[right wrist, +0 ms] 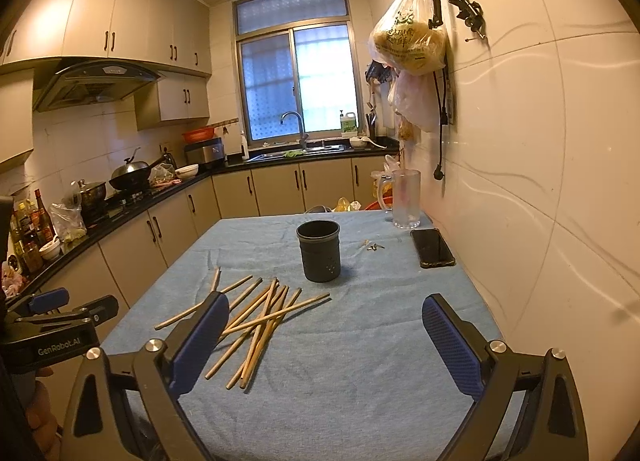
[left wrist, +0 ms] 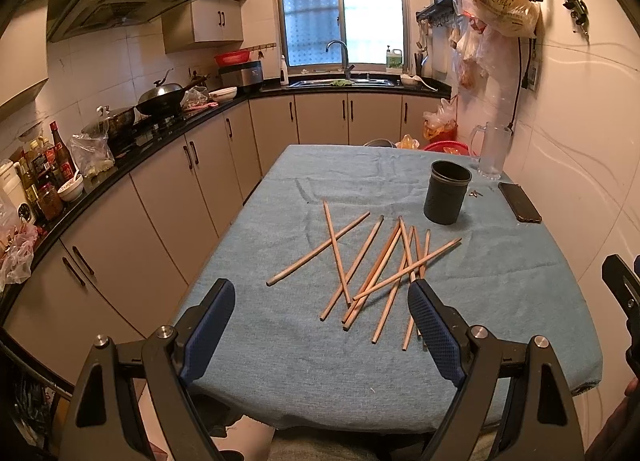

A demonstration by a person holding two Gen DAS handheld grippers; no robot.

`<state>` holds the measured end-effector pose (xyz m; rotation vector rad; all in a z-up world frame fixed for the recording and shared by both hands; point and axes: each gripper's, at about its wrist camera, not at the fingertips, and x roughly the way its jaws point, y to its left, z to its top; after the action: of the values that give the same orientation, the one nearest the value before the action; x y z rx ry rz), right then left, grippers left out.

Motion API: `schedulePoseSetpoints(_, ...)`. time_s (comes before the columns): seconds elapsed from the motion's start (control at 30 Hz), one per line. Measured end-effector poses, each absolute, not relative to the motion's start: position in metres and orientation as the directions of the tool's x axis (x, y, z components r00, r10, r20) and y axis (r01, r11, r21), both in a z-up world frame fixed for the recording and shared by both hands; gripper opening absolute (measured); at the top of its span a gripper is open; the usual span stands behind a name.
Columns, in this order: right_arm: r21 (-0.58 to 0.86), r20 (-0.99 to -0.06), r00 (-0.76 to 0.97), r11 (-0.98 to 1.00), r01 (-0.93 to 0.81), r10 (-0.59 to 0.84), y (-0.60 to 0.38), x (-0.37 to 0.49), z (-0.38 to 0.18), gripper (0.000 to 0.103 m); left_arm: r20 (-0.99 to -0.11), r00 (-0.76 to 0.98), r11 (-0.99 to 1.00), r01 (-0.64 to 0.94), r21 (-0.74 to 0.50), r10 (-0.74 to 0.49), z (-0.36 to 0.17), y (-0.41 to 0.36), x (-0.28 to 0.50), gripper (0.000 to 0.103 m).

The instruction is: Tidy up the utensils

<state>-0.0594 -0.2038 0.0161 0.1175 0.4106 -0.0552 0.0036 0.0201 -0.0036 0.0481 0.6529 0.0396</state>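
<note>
You're holding both tools above the near edge of a counter (left wrist: 280, 361) covered w/ a blue cloth. Your left tool (left wrist: 322, 301) is hanging w/ its blue-padded fingers (left wrist: 210, 327) spread wide apart, gripping nothing. Your right tool (right wrist: 324, 315) is hanging the same way, fingers (right wrist: 450, 345) wide apart, nothing between them.

Wooden chopsticks (left wrist: 376, 269) are lying in a loose, crisscrossed pile on the cloth. In the left wrist view they're sitting at approx 12 to 1 o'clock from the left tool, some ends running under its right finger. In the right wrist view the chopsticks (right wrist: 260, 321) are lying at approx 10 o'clock, partly hidden behind the right tool's left finger.

A dark round holder (left wrist: 448, 193) is standing upright beyond the pile, at approx 1 o'clock in the left view, apart from the sticks. In the right view the holder (right wrist: 319, 251) is sitting at 12 o'clock; small holes are showing in its wall.

A black phone (right wrist: 432, 247) is lying flat at approx 1 o'clock near the wall edge. A clear glass mug (right wrist: 404, 199) is standing at the far corner beyond it. Some small bits (right wrist: 372, 246) are lying between holder & phone; too small to tell what.

Behind the counter, a kitchen worktop w/ a wok (left wrist: 164, 95) is running along the 9 to 11 o'clock side, and a sink tap (left wrist: 340, 53) is sitting under the window at 12.
</note>
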Motion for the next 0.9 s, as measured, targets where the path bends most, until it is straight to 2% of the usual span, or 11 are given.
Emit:
schedulePoseSetpoints(0.53, 0.119, -0.426, 0.905, 0.99, 0.069, -0.012, -0.204, -0.051, 0.01, 0.092, -0.624, 0.779, 0.998, -0.023, 0.064, 0.058, -0.008, 0.021, 0.013, 0.088)
schedulePoseSetpoints(0.9, 0.127, -0.425, 0.905, 0.99, 0.069, -0.009, -0.201, -0.046, 0.008, 0.091, -0.633, 0.772, 0.998, -0.018, 0.067, 0.057, -0.011, 0.021, 0.02, 0.088)
